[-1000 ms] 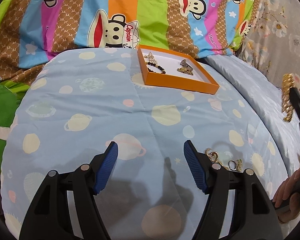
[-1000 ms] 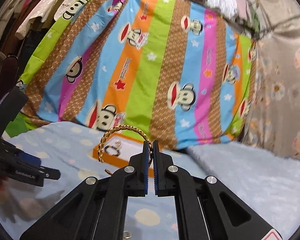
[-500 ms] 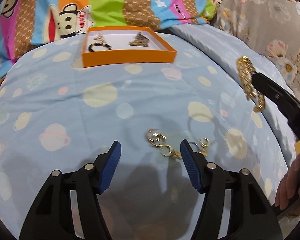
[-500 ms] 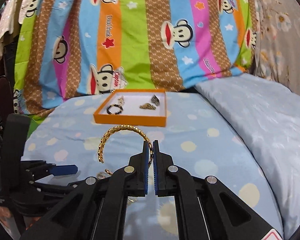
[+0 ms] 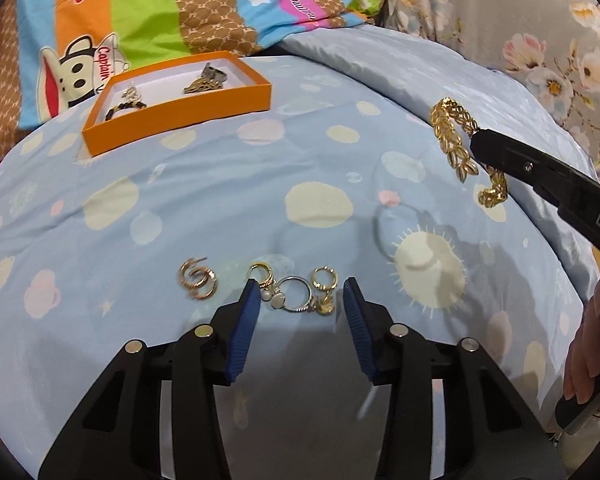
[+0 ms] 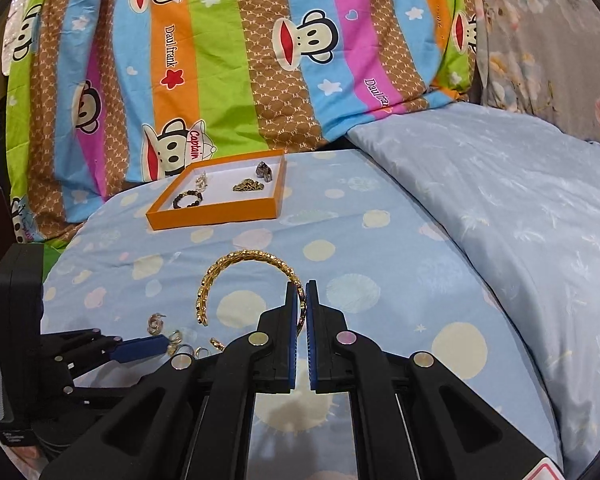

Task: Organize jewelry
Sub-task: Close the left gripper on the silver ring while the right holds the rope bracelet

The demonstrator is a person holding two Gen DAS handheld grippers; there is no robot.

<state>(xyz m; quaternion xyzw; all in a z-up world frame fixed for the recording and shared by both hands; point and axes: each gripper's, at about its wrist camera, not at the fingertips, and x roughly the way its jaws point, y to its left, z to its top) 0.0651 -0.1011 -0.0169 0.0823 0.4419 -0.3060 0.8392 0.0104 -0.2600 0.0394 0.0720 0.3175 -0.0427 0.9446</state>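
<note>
My right gripper (image 6: 303, 290) is shut on a gold leaf-pattern bangle (image 6: 236, 261), held up above the blue bedspread; the bangle (image 5: 454, 144) also shows at the right of the left wrist view. My left gripper (image 5: 300, 292) hovers low over a cluster of small rings and earrings (image 5: 296, 292), its jaws closing with the silver ring between them, pads apart from it. A pair of rose-gold hoops (image 5: 198, 278) lies just left of the blue fingers (image 5: 246, 312). The orange tray (image 6: 216, 214) farther back holds a dark bead bracelet (image 6: 187, 200) and several other pieces.
A striped monkey-print quilt (image 6: 220, 60) rises behind the tray. A pale blue pillow (image 6: 500, 200) lies to the right, with grey floral fabric (image 5: 520, 32) beyond it. A person's hand (image 5: 588, 344) holds the right gripper's handle at the right edge.
My left gripper has swung right and down over the loose rings, and its jaws have narrowed. My right gripper tilted down toward the bedspread, still holding the bangle.
</note>
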